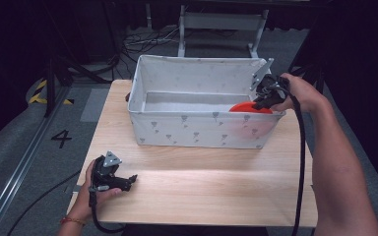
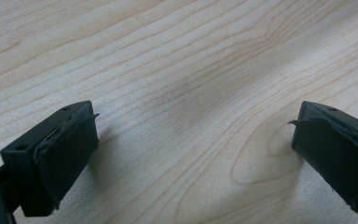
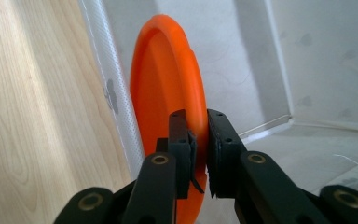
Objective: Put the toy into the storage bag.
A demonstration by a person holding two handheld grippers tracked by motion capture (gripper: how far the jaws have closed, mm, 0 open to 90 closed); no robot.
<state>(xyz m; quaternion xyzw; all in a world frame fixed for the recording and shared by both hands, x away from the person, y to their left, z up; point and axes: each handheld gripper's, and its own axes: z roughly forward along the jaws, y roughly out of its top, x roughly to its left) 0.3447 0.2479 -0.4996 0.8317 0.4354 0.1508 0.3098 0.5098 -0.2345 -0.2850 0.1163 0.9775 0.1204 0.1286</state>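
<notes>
An orange round plate (image 1: 248, 107) sits inside the right end of a white fabric bin (image 1: 197, 129), level and close to the front wall. My right gripper (image 1: 264, 99) is shut on the plate's rim. In the right gripper view the plate (image 3: 168, 93) appears edge-on, clamped between the two jaws of the right gripper (image 3: 200, 154), beside the bin's wall (image 3: 109, 88). My left gripper (image 1: 128, 181) rests low over the wooden table (image 1: 202, 187) near its front left, open. Bare wood lies between the jaws of the left gripper (image 2: 191, 140), which stand wide apart.
The bin stands across the back half of the table; its floor (image 1: 187, 102) looks bare left of the plate. Grey floor with a painted "4" (image 1: 61, 138) lies left of the table. A metal frame (image 1: 221, 24) and cables are behind.
</notes>
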